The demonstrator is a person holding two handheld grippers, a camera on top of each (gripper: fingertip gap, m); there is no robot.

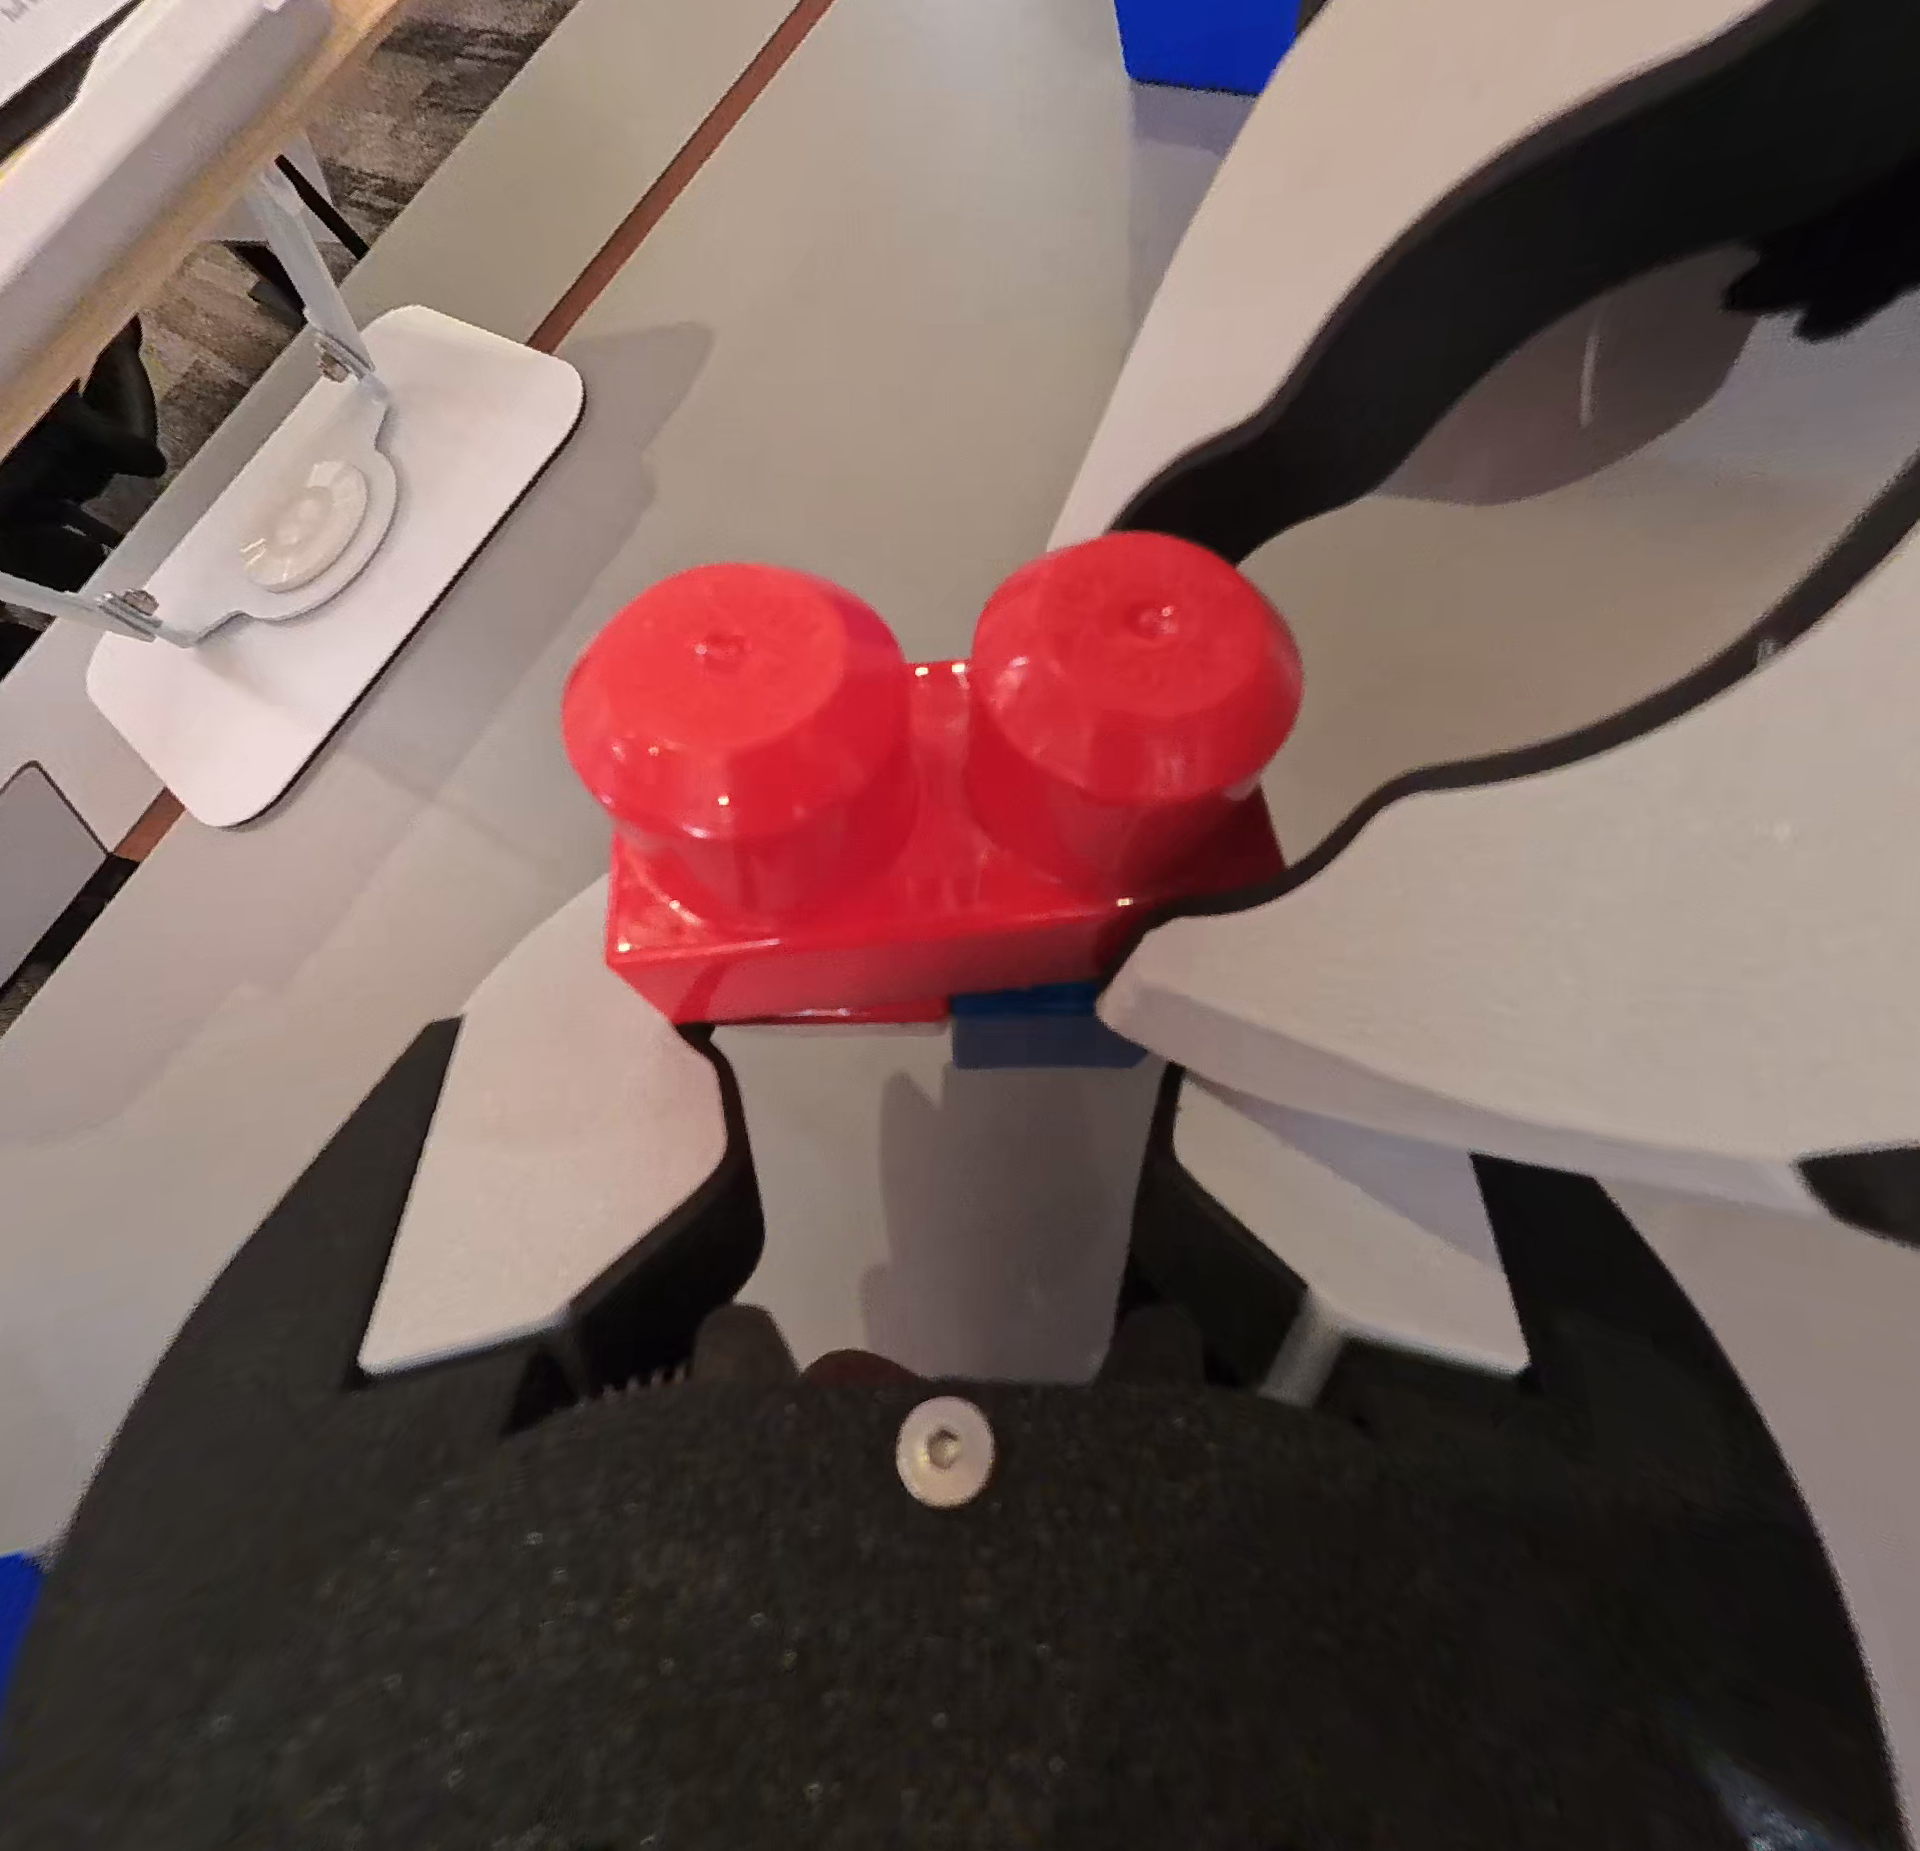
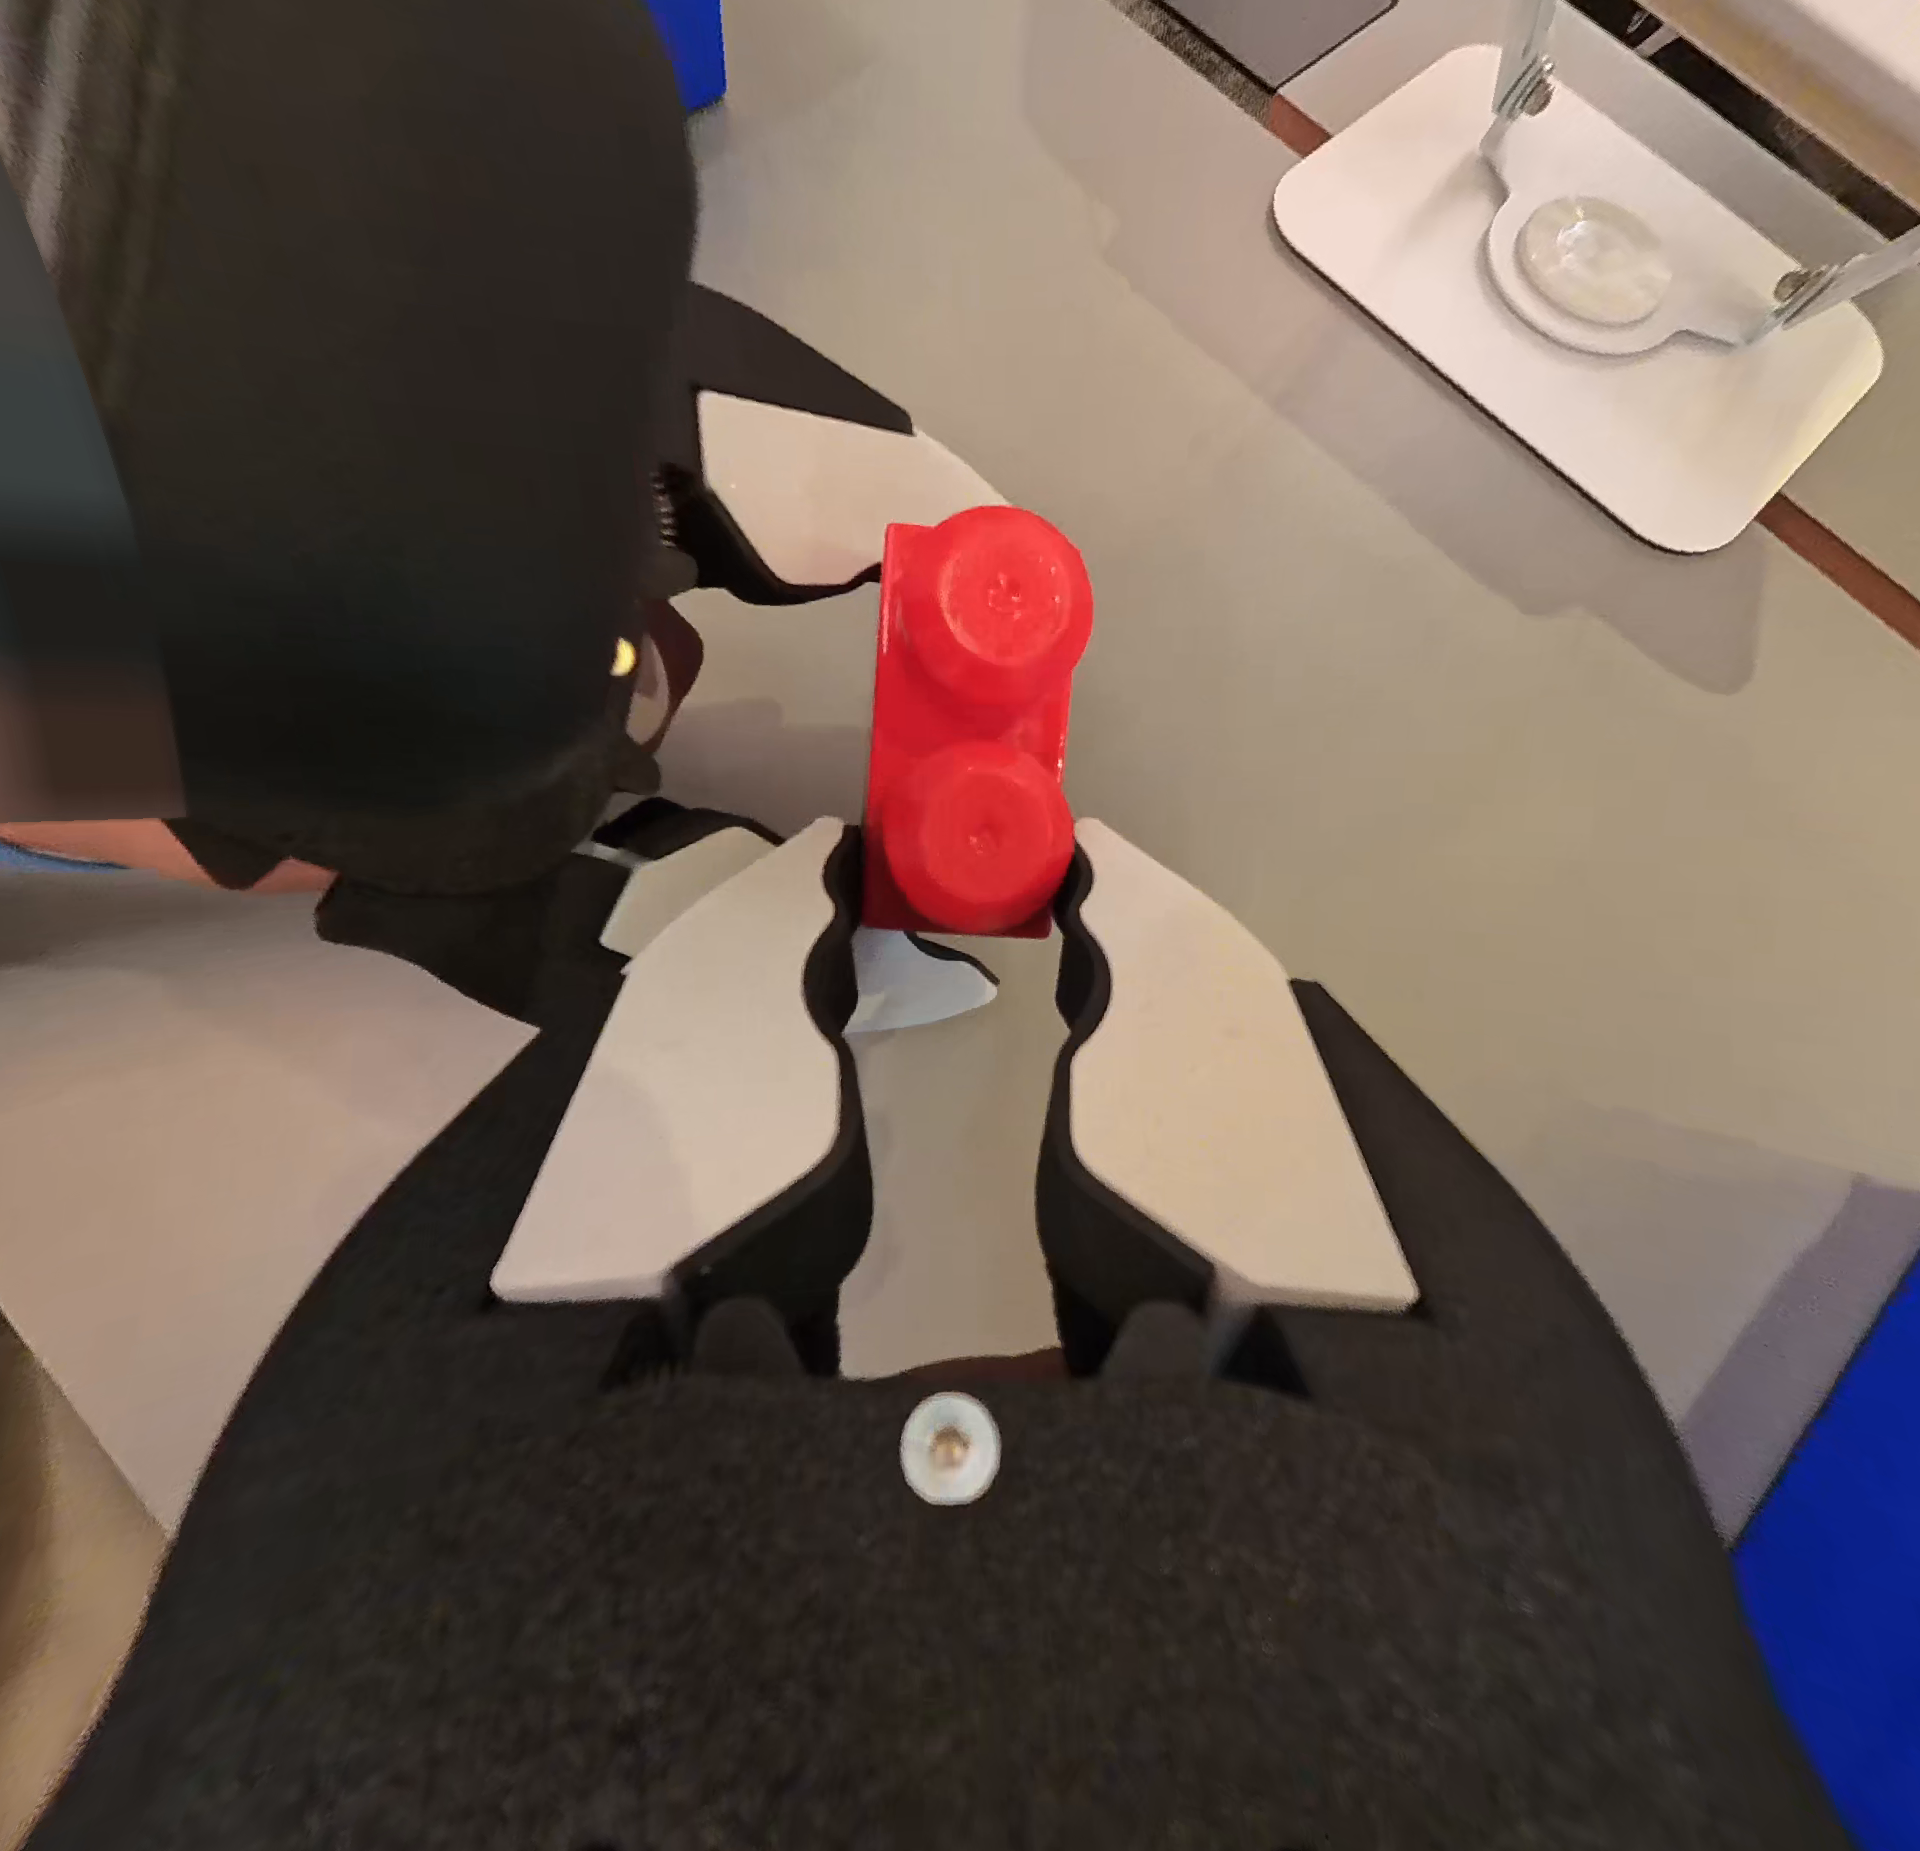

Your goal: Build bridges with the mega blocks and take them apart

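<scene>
Only the left wrist view showed a blue block point(image 1: 1023, 1027) under the red block point(image 1: 935, 814). The right gripper point(image 2: 961, 882) was clamped on the red block's near end (two studs up), above the grey table point(image 2: 1351, 762). The left gripper point(image 1: 914, 1012) reached the block, its grip unclear.

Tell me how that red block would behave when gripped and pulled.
The red block looks like stiff, glossy plastic, so it probably won't bend but might slip. The right tool pinches only one end, so it could pivot. Its flat sides shouldn't roll.
</scene>
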